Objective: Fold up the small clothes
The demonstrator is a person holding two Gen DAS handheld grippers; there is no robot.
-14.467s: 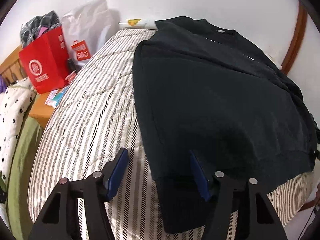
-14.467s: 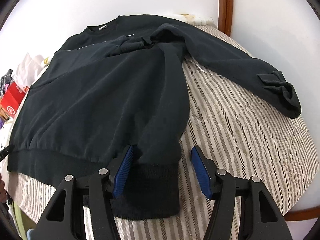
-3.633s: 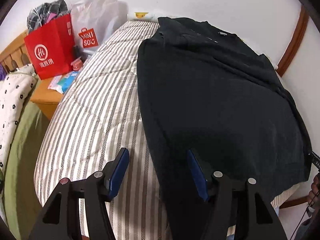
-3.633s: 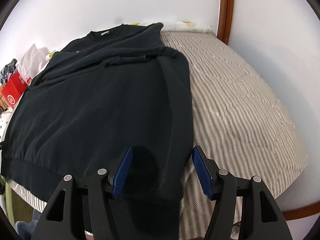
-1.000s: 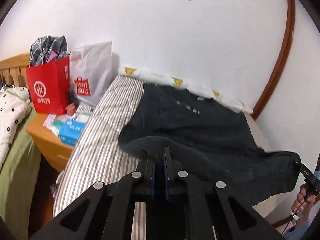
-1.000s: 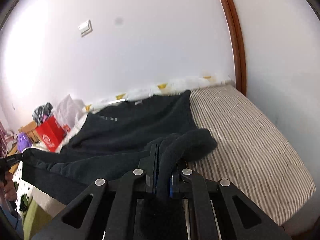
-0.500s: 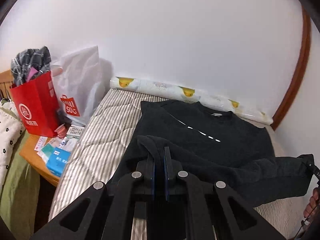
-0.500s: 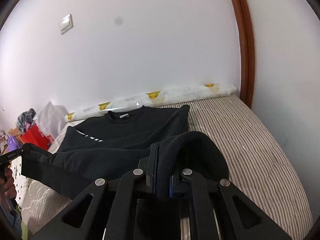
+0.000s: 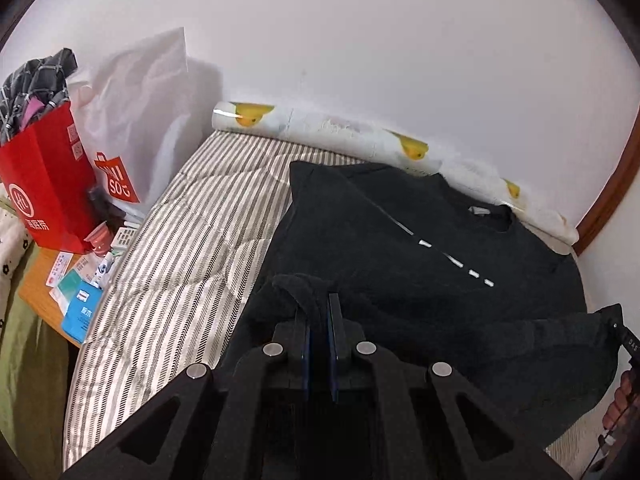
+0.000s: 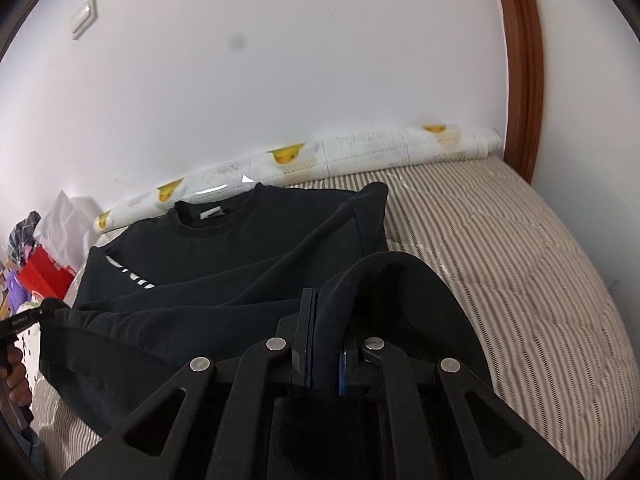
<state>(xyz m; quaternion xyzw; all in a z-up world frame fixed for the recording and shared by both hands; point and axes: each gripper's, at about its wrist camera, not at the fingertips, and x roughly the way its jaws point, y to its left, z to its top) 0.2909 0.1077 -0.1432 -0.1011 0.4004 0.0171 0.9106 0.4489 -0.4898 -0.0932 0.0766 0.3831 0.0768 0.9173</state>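
A black sweatshirt (image 9: pixel 400 248) with white dashes lies on the striped bed, its collar toward the wall; it also shows in the right wrist view (image 10: pixel 240 256). My left gripper (image 9: pixel 319 312) is shut on the left corner of its hem. My right gripper (image 10: pixel 322 316) is shut on the right corner of the hem. The hem hangs stretched between the two grippers, lifted above the shirt's chest. The right gripper's tip shows at the far right of the left wrist view (image 9: pixel 624 336), and the left gripper's tip at the far left of the right wrist view (image 10: pixel 20 320).
The striped mattress (image 9: pixel 192 240) meets a white wall, with a duck-print roll (image 9: pixel 360 136) along it. A red bag (image 9: pixel 44 184) and a white bag (image 9: pixel 136 120) stand on a wooden nightstand (image 9: pixel 44 296) at left. A brown wooden frame (image 10: pixel 524 72) is at right.
Both grippers have carried the hem further toward the collar and lower over the shirt. The folded part now covers more of the body.
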